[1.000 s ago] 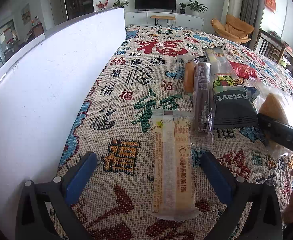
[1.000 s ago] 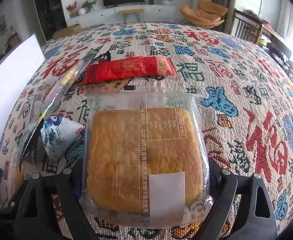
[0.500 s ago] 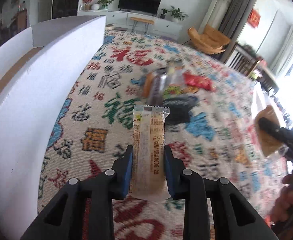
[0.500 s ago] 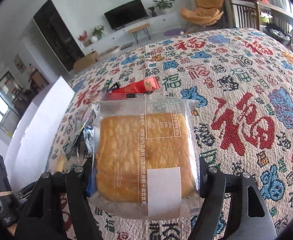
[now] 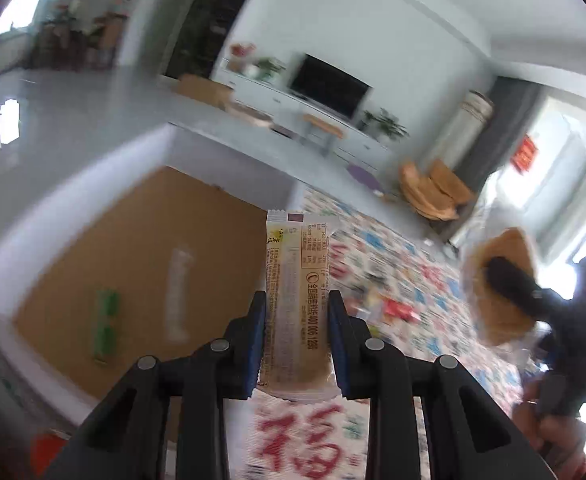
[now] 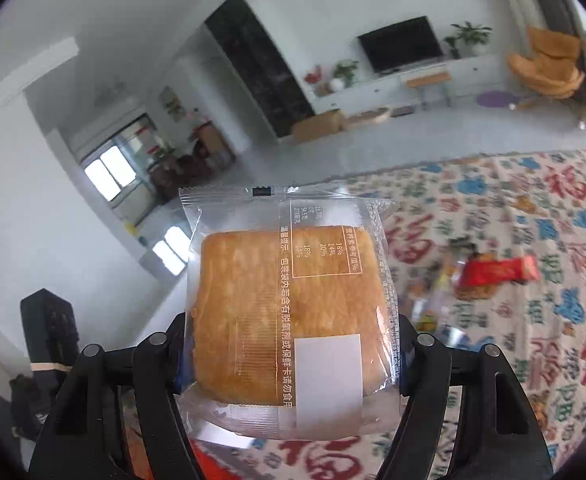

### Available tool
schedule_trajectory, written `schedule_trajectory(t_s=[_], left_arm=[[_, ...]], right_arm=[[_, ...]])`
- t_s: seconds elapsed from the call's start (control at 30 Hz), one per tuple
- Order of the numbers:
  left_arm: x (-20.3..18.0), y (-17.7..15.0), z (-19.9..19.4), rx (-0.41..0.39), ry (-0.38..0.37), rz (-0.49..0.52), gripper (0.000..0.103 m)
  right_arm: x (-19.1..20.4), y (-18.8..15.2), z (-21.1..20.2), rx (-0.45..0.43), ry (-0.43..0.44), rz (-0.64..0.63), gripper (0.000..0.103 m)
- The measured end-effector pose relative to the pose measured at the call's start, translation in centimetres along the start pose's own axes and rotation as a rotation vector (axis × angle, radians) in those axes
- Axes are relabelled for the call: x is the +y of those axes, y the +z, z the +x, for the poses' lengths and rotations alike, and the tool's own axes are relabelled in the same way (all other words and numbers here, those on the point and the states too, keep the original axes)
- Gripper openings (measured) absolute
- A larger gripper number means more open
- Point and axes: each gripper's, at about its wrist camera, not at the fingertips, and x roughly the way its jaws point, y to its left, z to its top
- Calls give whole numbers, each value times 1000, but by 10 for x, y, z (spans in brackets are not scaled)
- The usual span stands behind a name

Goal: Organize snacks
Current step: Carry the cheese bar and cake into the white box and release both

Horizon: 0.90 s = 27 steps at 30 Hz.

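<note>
My left gripper [image 5: 297, 316] is shut on a long yellow snack bar [image 5: 296, 280] and holds it in the air beside the open cardboard box [image 5: 141, 264], above the patterned cloth. My right gripper [image 6: 289, 344] is shut on a square bread in a clear wrapper [image 6: 289, 312], lifted above the table; it also shows in the left wrist view [image 5: 501, 280]. Inside the box lie a green packet [image 5: 107, 324] and a pale long packet [image 5: 179, 292], both blurred.
A red packet [image 6: 497, 272] and several other snacks [image 6: 433, 300] lie on the patterned cloth [image 6: 533, 320]. The box's white wall [image 5: 229, 152] rises at its far side. A living room with a TV is behind.
Both grippers have risen with their snacks. The left one has swung left toward the box, so its brown floor and the packets inside now show.
</note>
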Motion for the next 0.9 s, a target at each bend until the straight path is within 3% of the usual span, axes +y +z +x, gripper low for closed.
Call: schedule_trajectory(t_s=[0.1,0.13,0.17,0.23,0.3,0.37,0.5,0.7,0.8,0.9], left_arm=[[43,11,-4,1,126,-33,29],[55,12,-2,9,187,-41,34],[66,12,2,19,251,-48,42],[86,8,7,32,354,-69,87],[100,0,5,2,405,-94,88],[111,-7,8,0,406,-126,88],[119,-16,7,-21,398,-180,88],[77,-20,3,-68,319,-126,89],[34,-26,9,-47,231,-27,90],[-17,-43,24,-3,127,77,99]], right_arm=[[47,8,40,77,127,-23,74],[61,9,56,113,167,-30,76],[74,8,76,159,205,-40,77],[91,1,116,290,238,-40,77],[97,-8,142,392,244,-23,80],[98,-12,151,404,256,-32,82],[95,-12,138,331,272,-94,82],[61,-11,110,205,180,-126,82],[23,-27,97,154,25,-175,81],[-41,-51,82,149,-215,-215,81]])
